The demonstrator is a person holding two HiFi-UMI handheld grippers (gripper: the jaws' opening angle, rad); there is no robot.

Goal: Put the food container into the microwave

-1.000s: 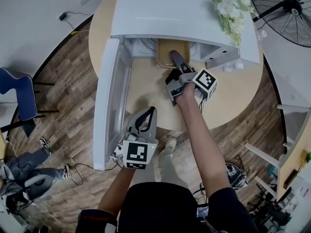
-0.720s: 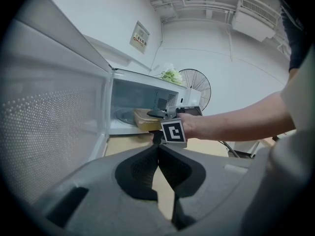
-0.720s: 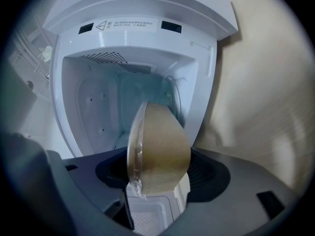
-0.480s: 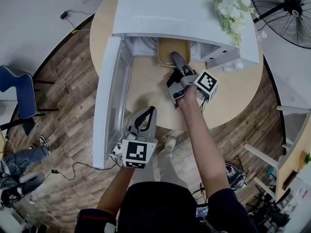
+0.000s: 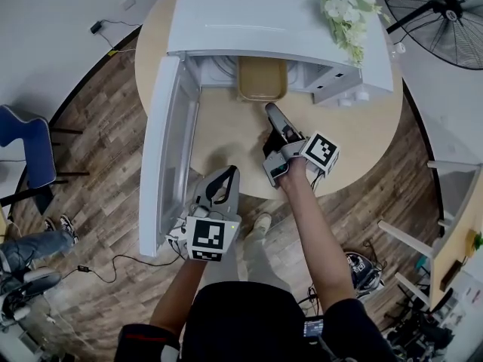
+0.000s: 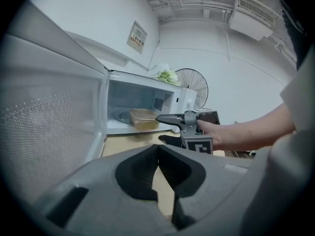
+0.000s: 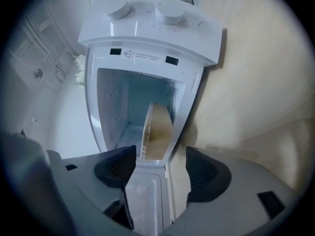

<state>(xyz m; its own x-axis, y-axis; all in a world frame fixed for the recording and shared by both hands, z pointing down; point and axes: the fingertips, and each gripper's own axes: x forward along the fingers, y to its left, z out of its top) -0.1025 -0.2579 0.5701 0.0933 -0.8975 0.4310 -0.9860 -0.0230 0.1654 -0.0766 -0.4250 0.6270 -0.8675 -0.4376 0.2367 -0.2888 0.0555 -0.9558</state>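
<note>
The tan food container [image 5: 262, 79] [image 6: 144, 118] [image 7: 158, 127] sits inside the white microwave [image 5: 279, 21] [image 6: 167, 100] [image 7: 152, 28], just past its front opening. The microwave door [image 5: 170, 157] [image 6: 49, 117] swings out wide to the left. My right gripper [image 5: 269, 124] [image 7: 161, 168] [image 6: 167, 128] is open and empty over the round wooden table [image 5: 226, 134], a short way in front of the container and pointing at it. My left gripper [image 5: 232, 173] [image 6: 158, 150] hangs shut and empty near the table's front edge, beside the outer end of the door.
White flowers [image 5: 343, 2] lie on top of the microwave at the right. A standing fan [image 5: 441, 13] [image 6: 194, 85] is beyond the table at the right. A blue chair [image 5: 30, 145] and loose cables [image 5: 106, 266] are on the wooden floor at the left.
My right gripper has drawn back out of the microwave opening toward me, leaving the container inside. The left gripper has hardly moved.
</note>
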